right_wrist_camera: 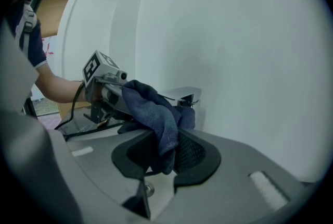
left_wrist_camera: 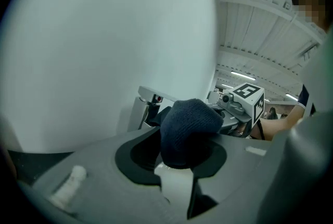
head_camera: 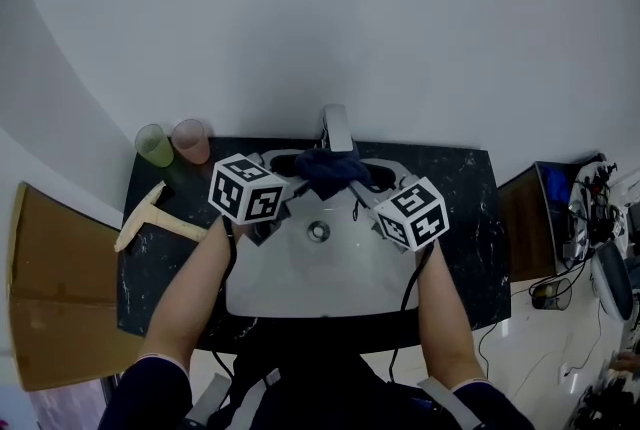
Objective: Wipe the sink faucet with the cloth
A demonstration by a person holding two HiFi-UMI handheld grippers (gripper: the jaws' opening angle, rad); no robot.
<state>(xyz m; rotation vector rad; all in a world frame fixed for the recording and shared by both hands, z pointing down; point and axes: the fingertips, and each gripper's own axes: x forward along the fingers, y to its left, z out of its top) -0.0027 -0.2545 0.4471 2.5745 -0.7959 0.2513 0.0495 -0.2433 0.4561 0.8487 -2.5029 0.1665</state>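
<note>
On the dark surface (head_camera: pixel 470 208), the white sink (head_camera: pixel 300 288) has the faucet (head_camera: pixel 337 126) at its back rim. The blue cloth (head_camera: pixel 328 168) hangs bunched against the spout. The left claw (left_wrist_camera: pixel 177 152) and right claw (right_wrist_camera: pixel 166 155) are each partly closed on one end of it. To wipe well, pull the cloth taut over the spout, then rub.

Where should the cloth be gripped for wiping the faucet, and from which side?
Grip the cloth at its two ends, one from each side of the faucet. It appears draped across the spout, so an end falls to either side. The left gripper and right gripper already pinch those ends, likely letting it be pulled to and fro.
</note>
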